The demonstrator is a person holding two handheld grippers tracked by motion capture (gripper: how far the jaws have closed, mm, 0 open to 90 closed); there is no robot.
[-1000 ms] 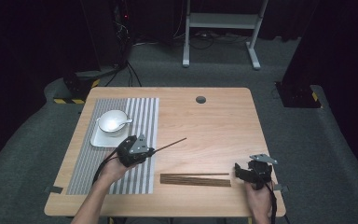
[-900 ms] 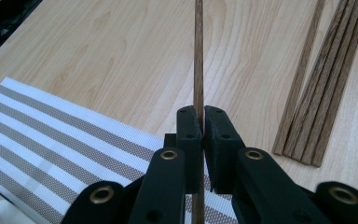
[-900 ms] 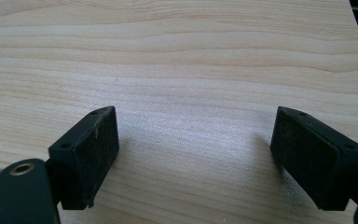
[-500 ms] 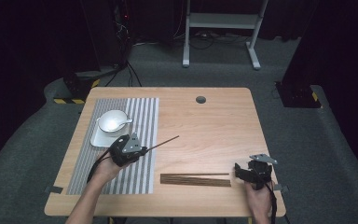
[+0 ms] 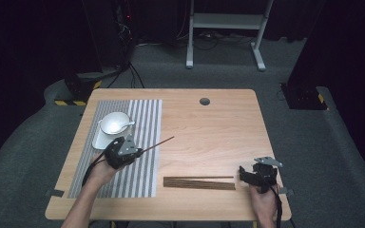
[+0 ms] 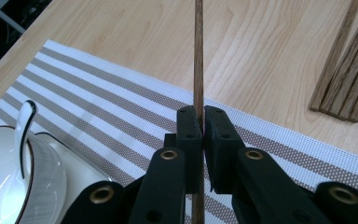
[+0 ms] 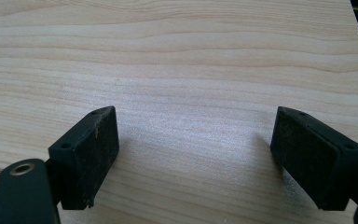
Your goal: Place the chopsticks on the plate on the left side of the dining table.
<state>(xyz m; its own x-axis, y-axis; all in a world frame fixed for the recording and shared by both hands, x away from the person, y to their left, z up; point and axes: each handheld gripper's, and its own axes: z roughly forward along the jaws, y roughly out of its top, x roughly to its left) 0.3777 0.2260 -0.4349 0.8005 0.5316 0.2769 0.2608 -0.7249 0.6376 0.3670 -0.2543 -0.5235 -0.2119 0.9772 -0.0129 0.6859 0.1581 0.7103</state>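
My left gripper (image 5: 134, 153) (image 6: 201, 126) is shut on a dark wooden chopstick (image 5: 158, 144) (image 6: 198, 56), held above the striped placemat (image 5: 142, 123) (image 6: 98, 107). The stick points right and away, out over the bare wood. A white bowl with a spoon (image 5: 114, 123) (image 6: 14, 168) rests on a white plate just behind the left gripper. A bundle of several dark chopsticks (image 5: 199, 183) (image 6: 349, 65) lies near the table's front edge. My right gripper (image 5: 247, 175) (image 7: 196, 158) stands open over bare wood, just right of that bundle, nothing between its jaws.
The wooden table (image 5: 209, 137) has a round cable hole (image 5: 204, 101) at the back middle. Dark floor surrounds it, with a white metal stand (image 5: 225, 28) and cables behind.
My left gripper has carried the single chopstick left and slightly back, from the mat's right edge onto the mat near the bowl. The right gripper has not moved.
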